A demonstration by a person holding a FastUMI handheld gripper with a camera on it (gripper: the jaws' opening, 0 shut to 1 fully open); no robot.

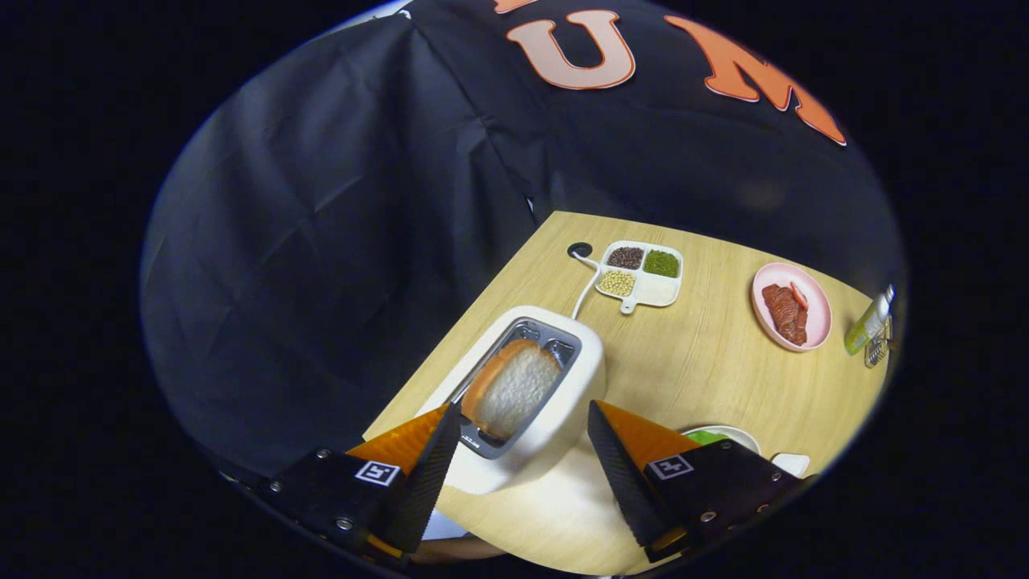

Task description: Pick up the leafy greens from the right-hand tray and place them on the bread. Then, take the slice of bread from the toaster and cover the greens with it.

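Bread slice point(514, 388) standing upright in toaster point(526, 402), crust edge toward the toaster's left side, pale crumb face turned toward the claw point(524, 418). Slot's long axis running from toaster's near end away toward its cord end; slice lined up along it. Claw spread wide, nothing held, fingers apart on either side of the toaster's near end. Left fingertip just beside the slice's lower edge, right fingertip beyond the toaster's right wall. Slice sits just ahead of and between the fingers, nearer the left one.

Judged: closing across the slice's thin faces calls for the claw to shift left and drop into the slot, fingers straddling the slice, not the housing.

Toaster: smooth cream shell, rounded corners, metal-lined slot, white cord trailing off its far end. Slice: soft, porous crumb, brown domed crust. Tabletop point(683, 378): pale wood grain.

Beyond the toaster: white divided dish point(641, 276) with three heaps of small grains, one compartment bare. Right of that, pink plate point(792, 306) with red slices. Right of the toaster's near end, a white rim with something green point(706, 437), largely hidden by the right finger; greens' placement cannot be told.
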